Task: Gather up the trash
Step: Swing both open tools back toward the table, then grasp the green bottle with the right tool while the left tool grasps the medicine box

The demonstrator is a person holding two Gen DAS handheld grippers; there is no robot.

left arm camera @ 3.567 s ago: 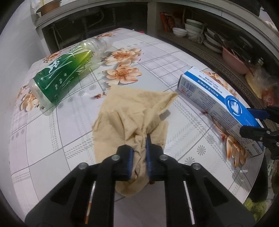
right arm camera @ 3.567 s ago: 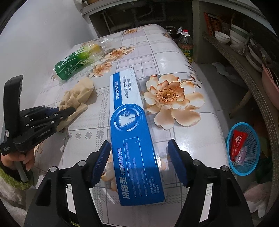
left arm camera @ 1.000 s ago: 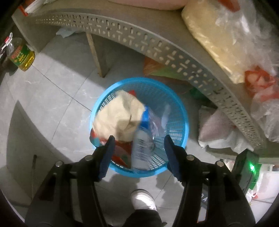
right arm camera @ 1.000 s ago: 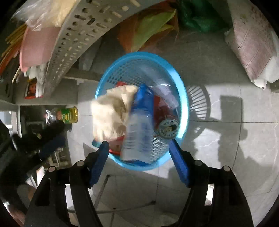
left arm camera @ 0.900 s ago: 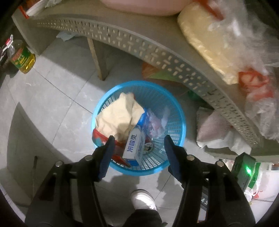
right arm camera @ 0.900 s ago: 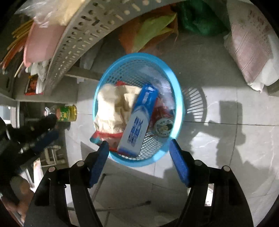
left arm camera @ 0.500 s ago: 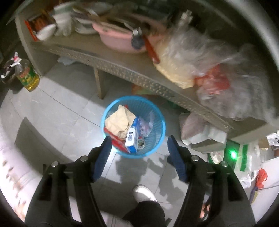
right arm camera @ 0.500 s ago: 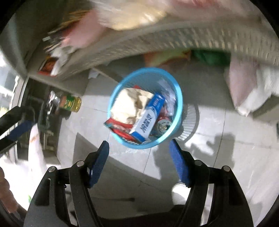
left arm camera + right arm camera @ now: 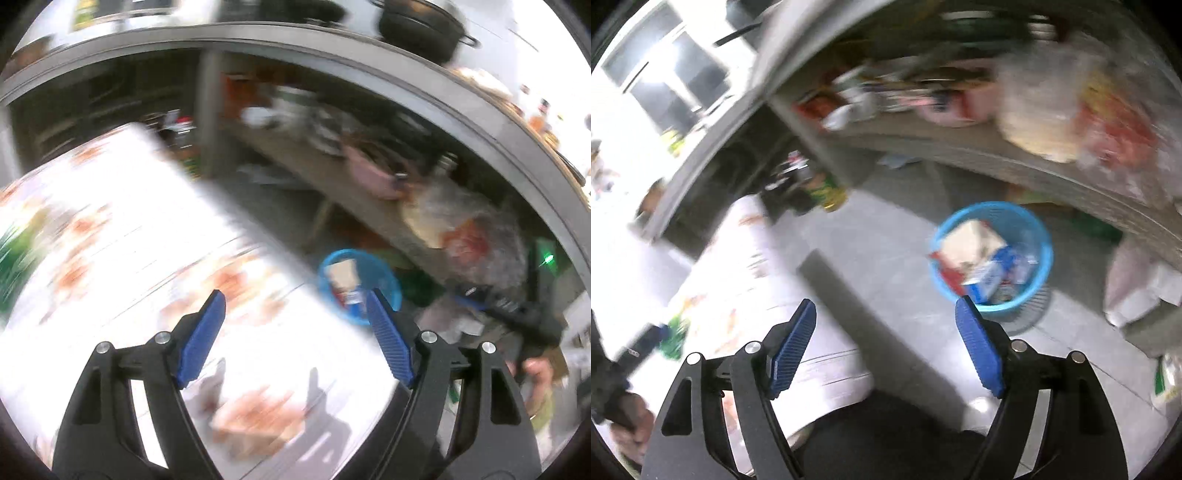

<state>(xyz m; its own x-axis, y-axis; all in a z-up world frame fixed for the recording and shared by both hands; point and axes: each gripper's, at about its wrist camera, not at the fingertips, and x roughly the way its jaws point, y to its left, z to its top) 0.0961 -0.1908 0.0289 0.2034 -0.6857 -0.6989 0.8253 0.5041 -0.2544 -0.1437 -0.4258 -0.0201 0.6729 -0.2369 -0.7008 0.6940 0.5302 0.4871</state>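
Both tongs swing up and away from the blue basket, left tongs and right tongs opening, nothing between them. Beige rag and blue carton now lie inside the basket; green bottle waits on the worktop.

Left gripper and right gripper: jaws opening wide, nothing between them.

- The left gripper hangs over the table, its jaws opening with nothing between them.
- Past the table's edge, on the floor, stands the blue basket with trash inside, blurred.
- Beyond the basket runs a shelf with a pink bowl.
- Right of the basket is the right gripper, in a hand.
- A green blur at the table's left edge is perhaps a bottle.
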